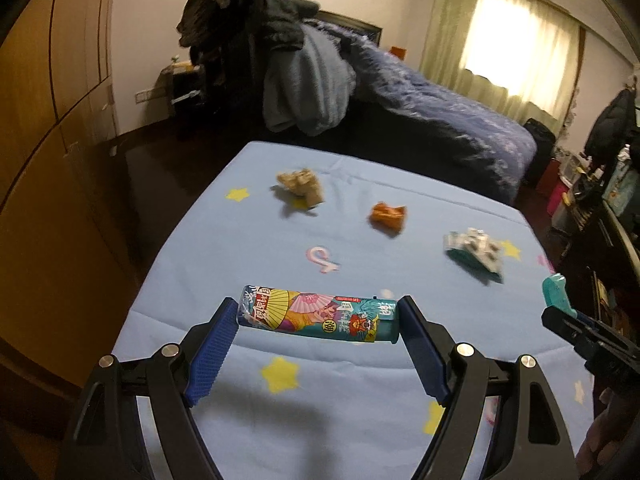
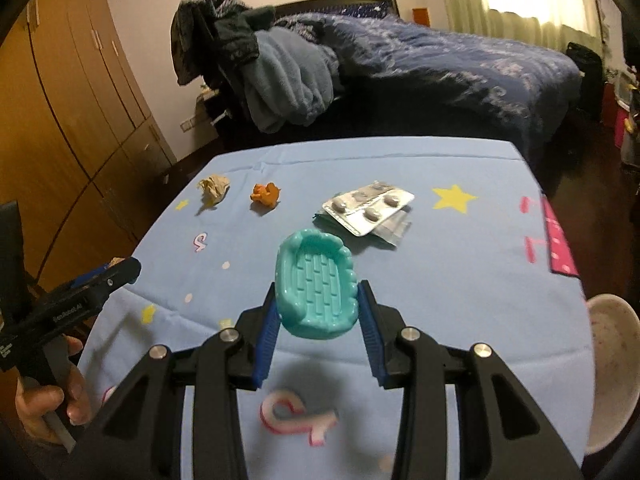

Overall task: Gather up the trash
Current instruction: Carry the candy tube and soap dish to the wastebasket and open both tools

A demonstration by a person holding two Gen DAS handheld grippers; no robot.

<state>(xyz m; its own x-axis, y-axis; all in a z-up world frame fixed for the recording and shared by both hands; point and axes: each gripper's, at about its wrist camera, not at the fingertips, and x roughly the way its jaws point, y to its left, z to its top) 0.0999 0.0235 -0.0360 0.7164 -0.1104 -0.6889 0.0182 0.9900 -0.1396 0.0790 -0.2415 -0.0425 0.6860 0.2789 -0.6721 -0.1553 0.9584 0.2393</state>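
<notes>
Left claw (image 1: 318, 316) gripping wrapper (image 1: 318, 318), right claw (image 2: 318, 300) tray (image 2: 318, 290)

Dim room — the curtained window (image 1: 516, 40) blazes overexposed at upper right. Motion blur smears the left wrist view; fisheye bends the edges, corners go black, soft shadows on the tabletop (image 2: 460, 280).

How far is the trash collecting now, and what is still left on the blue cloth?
Nothing looks binned yet. In hand: the left gripper clamps a printed wrapper tube, and the right gripper clamps a teal tray. Left on the blue cloth: a beige paper wad, an orange crumpled wrapper and a blister pack. A white bin shows at the right edge.
</notes>
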